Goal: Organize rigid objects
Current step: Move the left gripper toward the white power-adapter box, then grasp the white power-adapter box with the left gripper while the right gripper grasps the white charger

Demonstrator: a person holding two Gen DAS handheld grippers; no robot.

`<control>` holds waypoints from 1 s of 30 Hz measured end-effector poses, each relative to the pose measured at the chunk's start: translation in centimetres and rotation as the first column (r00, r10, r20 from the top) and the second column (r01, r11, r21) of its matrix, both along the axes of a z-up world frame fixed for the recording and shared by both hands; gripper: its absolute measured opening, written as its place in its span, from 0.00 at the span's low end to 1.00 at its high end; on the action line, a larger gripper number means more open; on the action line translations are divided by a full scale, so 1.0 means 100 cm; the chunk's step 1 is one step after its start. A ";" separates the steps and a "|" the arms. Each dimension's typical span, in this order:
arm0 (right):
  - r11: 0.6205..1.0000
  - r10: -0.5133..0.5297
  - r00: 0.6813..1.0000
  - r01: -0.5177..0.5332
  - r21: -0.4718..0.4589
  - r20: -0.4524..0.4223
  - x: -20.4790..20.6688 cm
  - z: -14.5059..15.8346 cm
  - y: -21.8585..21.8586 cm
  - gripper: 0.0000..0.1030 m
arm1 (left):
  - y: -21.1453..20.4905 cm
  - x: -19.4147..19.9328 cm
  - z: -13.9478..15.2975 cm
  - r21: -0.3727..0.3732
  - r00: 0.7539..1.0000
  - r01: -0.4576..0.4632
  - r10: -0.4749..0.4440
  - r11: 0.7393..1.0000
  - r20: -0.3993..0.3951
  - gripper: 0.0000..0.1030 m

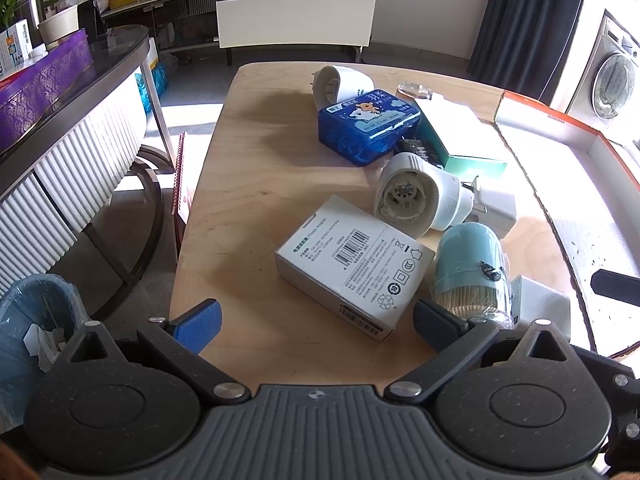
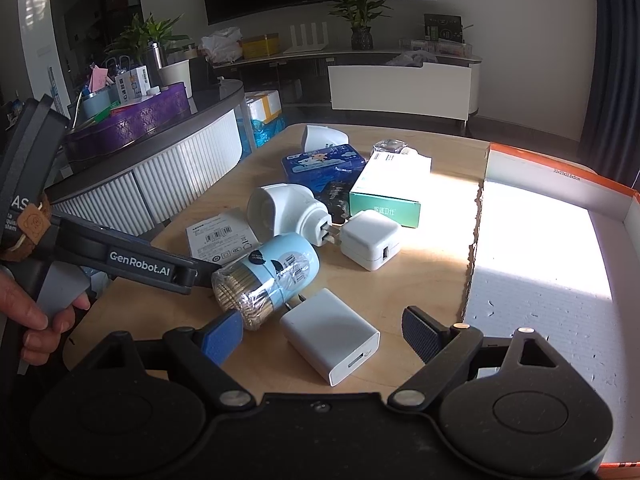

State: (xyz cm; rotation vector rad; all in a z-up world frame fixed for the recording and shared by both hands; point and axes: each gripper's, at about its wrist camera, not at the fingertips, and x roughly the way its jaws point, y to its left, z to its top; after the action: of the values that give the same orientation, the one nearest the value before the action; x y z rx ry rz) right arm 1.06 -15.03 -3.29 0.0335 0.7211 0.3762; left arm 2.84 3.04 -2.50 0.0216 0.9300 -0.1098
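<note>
Right tongs [image 2: 322,338] gape wide over a white charger [image 2: 330,336], gripping nothing. Left tongs [image 1: 316,326] are spread just as wide and empty, hovering by the grey adapter box [image 1: 354,266]. Barely started, I'd say: the orange-rimmed tray [image 2: 560,256] on the right looks bare, while everything sits jumbled on the worktop [image 1: 256,184]. Crowding matters: the toothpick jar [image 2: 268,278] lies against the charger, with a white plug-in unit [image 2: 288,210], second charger [image 2: 370,238], green box [image 2: 390,184] and blue tin [image 1: 368,124] packed behind.
</note>
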 end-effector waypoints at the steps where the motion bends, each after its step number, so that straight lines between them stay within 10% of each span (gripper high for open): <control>1: 1.000 0.000 1.000 0.000 0.000 -0.001 0.000 0.000 0.000 0.99 | 0.000 0.000 0.000 0.001 1.000 0.001 -0.001 1.000 0.001 1.00; 30: 1.000 0.019 0.999 -0.020 -0.015 -0.040 0.011 -0.012 0.003 0.99 | -0.011 0.031 -0.015 0.071 0.983 0.182 -0.183 0.981 0.005 1.00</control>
State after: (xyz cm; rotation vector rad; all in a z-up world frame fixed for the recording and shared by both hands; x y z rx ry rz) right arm 2.12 -14.78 -4.52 0.0197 0.7642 0.3895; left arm 5.97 1.98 -4.02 0.1734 0.9187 -0.2469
